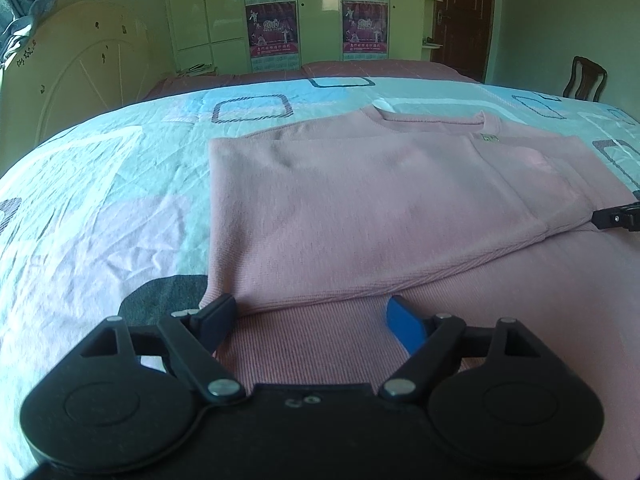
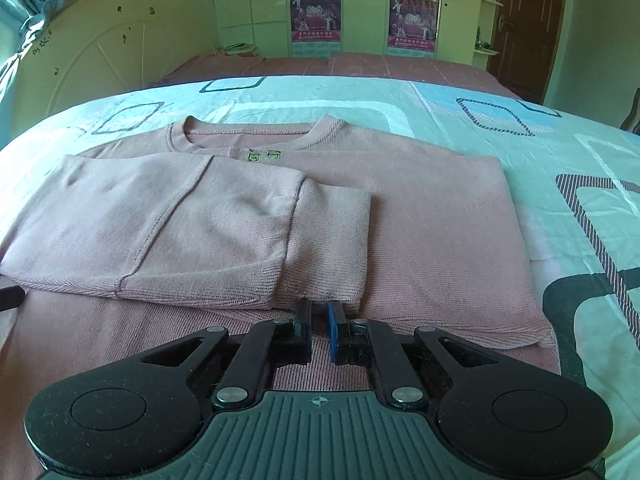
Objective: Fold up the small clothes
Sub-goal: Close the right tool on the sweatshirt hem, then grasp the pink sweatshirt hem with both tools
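Note:
A pink long-sleeved shirt (image 1: 360,200) lies flat on the bed, neck away from me, with its left side and sleeve folded across the chest. The folded sleeve's cuff (image 2: 332,240) ends near the middle. My left gripper (image 1: 310,304) stands open just above the shirt's near left hem, with cloth below the jaws and none pinched. My right gripper (image 2: 319,308) is shut, its tips at the near edge of the folded sleeve; I see no cloth between the pads. The right gripper's tip (image 1: 618,218) also shows at the far right of the left wrist view.
The bedsheet (image 1: 100,200) is pale blue and pink with dark rope-like squares. A cream headboard (image 1: 92,68) stands at the left, wardrobes with posters (image 1: 276,20) at the back, and a brown door (image 1: 464,12) and a wooden chair (image 1: 586,78) at the right.

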The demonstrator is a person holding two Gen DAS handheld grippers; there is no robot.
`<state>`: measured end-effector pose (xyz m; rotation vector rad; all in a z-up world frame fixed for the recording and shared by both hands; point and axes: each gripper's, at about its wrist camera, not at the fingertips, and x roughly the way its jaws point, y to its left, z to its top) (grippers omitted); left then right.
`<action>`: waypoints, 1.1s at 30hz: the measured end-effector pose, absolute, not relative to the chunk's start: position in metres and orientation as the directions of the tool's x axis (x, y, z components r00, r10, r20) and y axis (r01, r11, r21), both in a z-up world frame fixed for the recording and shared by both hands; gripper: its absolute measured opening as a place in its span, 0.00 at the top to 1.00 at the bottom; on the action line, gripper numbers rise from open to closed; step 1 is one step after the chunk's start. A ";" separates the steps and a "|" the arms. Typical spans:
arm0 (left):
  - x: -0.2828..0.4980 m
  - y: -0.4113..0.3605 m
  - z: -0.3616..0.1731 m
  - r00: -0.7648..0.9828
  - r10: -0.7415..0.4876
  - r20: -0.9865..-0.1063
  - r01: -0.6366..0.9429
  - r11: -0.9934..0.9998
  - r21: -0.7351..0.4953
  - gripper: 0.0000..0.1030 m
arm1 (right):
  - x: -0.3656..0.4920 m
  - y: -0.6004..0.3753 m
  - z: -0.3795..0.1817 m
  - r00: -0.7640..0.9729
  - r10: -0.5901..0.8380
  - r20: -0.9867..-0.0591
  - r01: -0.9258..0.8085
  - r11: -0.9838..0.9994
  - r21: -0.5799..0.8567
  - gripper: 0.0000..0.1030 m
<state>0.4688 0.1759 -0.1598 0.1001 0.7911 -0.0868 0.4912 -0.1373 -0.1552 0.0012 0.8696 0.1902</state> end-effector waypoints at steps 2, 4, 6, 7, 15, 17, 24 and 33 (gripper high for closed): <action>0.469 0.178 -0.161 0.696 -0.046 -0.716 0.107 0.993 0.040 0.20 | 0.492 -0.136 -0.155 0.624 0.162 -0.764 -0.169 0.983 0.070 0.93; 0.469 0.177 -0.161 0.698 -0.041 -0.715 0.104 0.994 0.044 0.20 | 0.492 -0.138 -0.154 0.618 0.165 -0.769 -0.170 0.983 0.074 0.93; 0.468 0.176 -0.160 0.694 -0.033 -0.719 0.101 0.994 0.052 0.20 | 0.491 -0.140 -0.150 0.611 0.171 -0.773 -0.164 0.983 0.087 0.93; 0.466 0.175 -0.158 0.690 -0.029 -0.723 0.096 0.994 0.052 0.20 | 0.488 -0.142 -0.147 0.614 0.176 -0.769 -0.160 0.982 0.097 0.93; 0.399 0.178 -0.148 0.691 0.031 -0.722 0.069 0.992 0.109 0.06 | 0.419 -0.204 -0.138 0.639 0.205 -0.742 -0.037 0.971 0.236 0.88; 0.372 0.183 -0.148 0.685 0.041 -0.728 0.046 0.994 0.099 0.10 | 0.396 -0.230 -0.139 0.639 0.183 -0.747 0.019 0.967 0.253 0.42; 0.279 0.195 -0.140 0.665 0.018 -0.747 -0.037 0.999 -0.008 0.24 | 0.305 -0.304 -0.131 0.643 0.265 -0.719 0.070 0.914 0.400 0.40; 0.216 0.204 -0.135 0.662 -0.082 -0.745 -0.090 0.978 -0.187 0.30 | 0.214 -0.344 -0.136 0.604 0.391 -0.695 0.112 0.821 0.560 0.40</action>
